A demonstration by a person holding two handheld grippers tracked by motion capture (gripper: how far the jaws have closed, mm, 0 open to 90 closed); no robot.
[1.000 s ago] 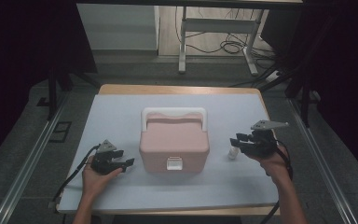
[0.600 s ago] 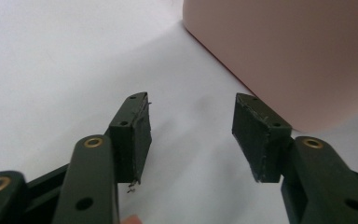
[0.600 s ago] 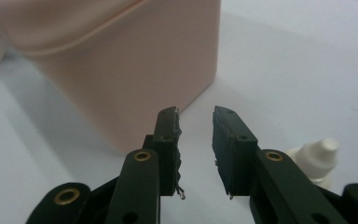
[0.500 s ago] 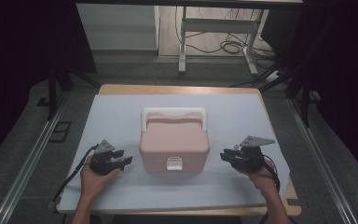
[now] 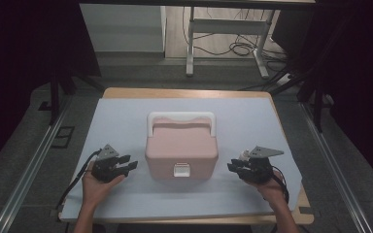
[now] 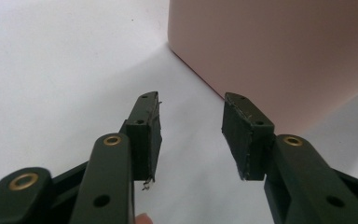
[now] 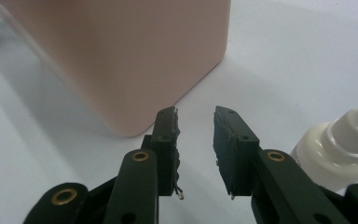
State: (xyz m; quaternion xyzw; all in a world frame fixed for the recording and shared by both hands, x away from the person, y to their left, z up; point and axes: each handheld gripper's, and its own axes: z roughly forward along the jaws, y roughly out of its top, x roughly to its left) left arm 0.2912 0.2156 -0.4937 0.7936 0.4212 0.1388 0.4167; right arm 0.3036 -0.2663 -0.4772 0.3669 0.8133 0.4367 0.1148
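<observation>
1. Left gripper (image 6: 191, 126): two black jaws rising from the bottom edge, parted, nothing between them; they have just been closing.
2. Pink box (image 6: 279, 51): upper right, one rounded lower corner showing, just beyond the right-hand jaw, not touched.
3. White table surface (image 6: 56, 70): under both.
4. Fingertip (image 6: 142, 218): bottom edge.

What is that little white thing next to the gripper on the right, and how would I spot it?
Start at the pink box with the white handle, in the middle of the pale table. Move along its near side to the right gripper. Just beside that gripper stands a small white bottle with a ribbed screw cap, far smaller than the box and the one round thing there.
</observation>
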